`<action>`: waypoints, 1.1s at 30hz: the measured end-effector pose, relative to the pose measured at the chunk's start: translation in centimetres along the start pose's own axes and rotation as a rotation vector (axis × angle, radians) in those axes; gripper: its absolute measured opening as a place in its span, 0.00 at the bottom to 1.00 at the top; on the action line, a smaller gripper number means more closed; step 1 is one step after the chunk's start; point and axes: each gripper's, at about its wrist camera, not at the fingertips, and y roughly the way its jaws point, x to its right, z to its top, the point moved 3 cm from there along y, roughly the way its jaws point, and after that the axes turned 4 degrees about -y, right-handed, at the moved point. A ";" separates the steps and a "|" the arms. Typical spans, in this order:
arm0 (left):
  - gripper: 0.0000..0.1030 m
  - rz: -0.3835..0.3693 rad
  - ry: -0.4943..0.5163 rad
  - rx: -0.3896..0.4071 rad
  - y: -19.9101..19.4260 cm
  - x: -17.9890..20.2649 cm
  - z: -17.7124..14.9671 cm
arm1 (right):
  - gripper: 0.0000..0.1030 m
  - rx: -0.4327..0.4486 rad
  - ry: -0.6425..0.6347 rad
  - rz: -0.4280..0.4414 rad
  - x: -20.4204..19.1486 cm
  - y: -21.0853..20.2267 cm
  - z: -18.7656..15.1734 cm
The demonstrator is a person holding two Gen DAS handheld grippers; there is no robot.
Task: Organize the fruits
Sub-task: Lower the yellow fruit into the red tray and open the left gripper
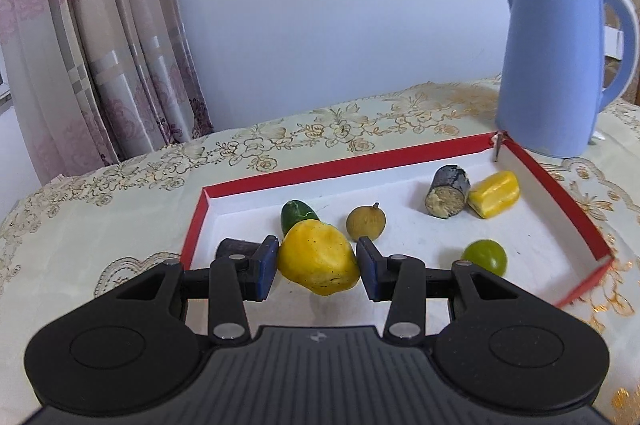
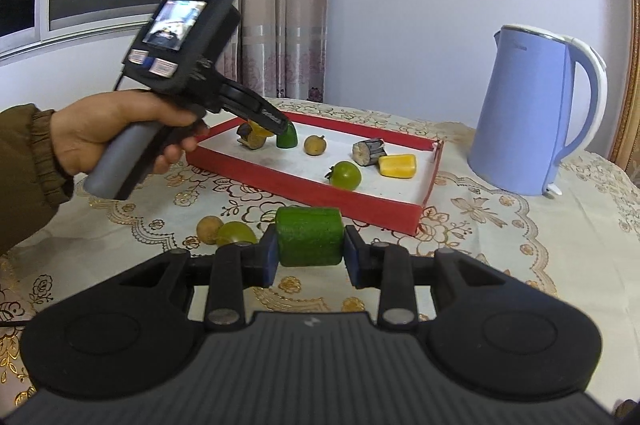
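Note:
My left gripper is shut on a yellow fruit piece and holds it over the near left part of the red-rimmed tray. In the tray lie a green piece, a brown longan, a dark sugarcane stub, a yellow chunk, a green tomato and a dark piece behind the left finger. My right gripper is shut on a green cucumber chunk above the cloth in front of the tray. The left gripper shows there over the tray's far left.
A blue kettle stands right of the tray; it also shows in the left wrist view. A longan and a green fruit lie on the embroidered cloth left of my right gripper. Curtain and wall stand behind.

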 end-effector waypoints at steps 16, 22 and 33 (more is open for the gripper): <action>0.41 0.025 -0.037 -0.051 4.8 1.0 1.8 | 0.30 -0.005 0.001 -0.015 0.4 0.4 0.2; 0.41 -0.013 -0.041 -0.043 5.0 2.4 2.5 | 0.30 -0.011 0.004 -0.019 0.4 0.6 0.2; 0.41 -0.047 0.032 -0.078 3.4 2.7 0.2 | 0.30 -0.004 0.003 -0.014 0.4 0.7 0.4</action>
